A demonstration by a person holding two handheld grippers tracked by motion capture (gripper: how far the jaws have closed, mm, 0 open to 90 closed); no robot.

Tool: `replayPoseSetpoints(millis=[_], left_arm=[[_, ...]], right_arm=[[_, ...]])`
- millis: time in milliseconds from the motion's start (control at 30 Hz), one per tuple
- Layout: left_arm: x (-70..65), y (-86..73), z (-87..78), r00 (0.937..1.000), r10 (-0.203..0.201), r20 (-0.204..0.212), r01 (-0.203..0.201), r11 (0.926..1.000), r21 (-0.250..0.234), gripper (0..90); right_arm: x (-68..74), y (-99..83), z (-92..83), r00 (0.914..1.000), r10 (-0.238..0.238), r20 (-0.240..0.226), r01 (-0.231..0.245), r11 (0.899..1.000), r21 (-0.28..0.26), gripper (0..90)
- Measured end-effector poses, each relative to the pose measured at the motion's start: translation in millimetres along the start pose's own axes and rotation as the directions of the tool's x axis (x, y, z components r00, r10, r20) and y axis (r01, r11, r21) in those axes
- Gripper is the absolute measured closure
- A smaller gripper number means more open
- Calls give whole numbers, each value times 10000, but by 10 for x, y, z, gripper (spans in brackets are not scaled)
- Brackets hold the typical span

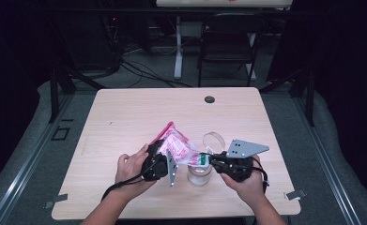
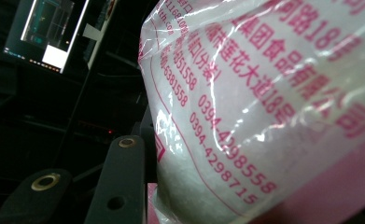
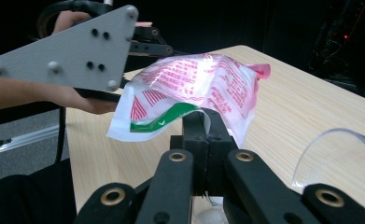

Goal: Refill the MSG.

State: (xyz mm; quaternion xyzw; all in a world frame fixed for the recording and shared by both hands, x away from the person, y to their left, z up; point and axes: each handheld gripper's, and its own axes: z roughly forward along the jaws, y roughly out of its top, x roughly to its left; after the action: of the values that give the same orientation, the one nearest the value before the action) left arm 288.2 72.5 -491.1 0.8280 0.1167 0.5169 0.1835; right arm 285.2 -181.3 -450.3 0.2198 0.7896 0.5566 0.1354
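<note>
Here the left gripper [image 1: 164, 157] clamps the bag [image 1: 179, 146]; the right gripper [image 1: 212, 161] pinches its corner above the jar [image 1: 200, 174]

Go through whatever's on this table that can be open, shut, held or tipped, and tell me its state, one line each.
plastic bag: held off the table, tilted, corner toward the jar.
glass jar: upright, lid off, under the bag's corner.
clear lid: off the jar, resting behind it.
left gripper: gripping the bag's body.
right gripper: shut on the bag's edge.
</note>
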Motion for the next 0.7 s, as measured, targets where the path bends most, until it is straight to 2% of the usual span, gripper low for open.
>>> replayPoseSetpoints(millis=[167, 367, 700], left_arm=[[-15, 11, 13, 9999, -23, -140, 24, 10000, 66, 635], [-16, 14, 19, 9984, 222, -525, -213, 9996, 186, 637], [-4, 16, 6, 9960, 514, -729, -492, 9983, 315, 639]], right_arm=[[-21, -43, 3, 9999, 63, 126, -63, 10000, 24, 900], [-55, -90, 39, 9993, 129, 353, -133, 9998, 112, 900], [-91, -146, 89, 9982, 256, 533, -266, 9995, 179, 900]])
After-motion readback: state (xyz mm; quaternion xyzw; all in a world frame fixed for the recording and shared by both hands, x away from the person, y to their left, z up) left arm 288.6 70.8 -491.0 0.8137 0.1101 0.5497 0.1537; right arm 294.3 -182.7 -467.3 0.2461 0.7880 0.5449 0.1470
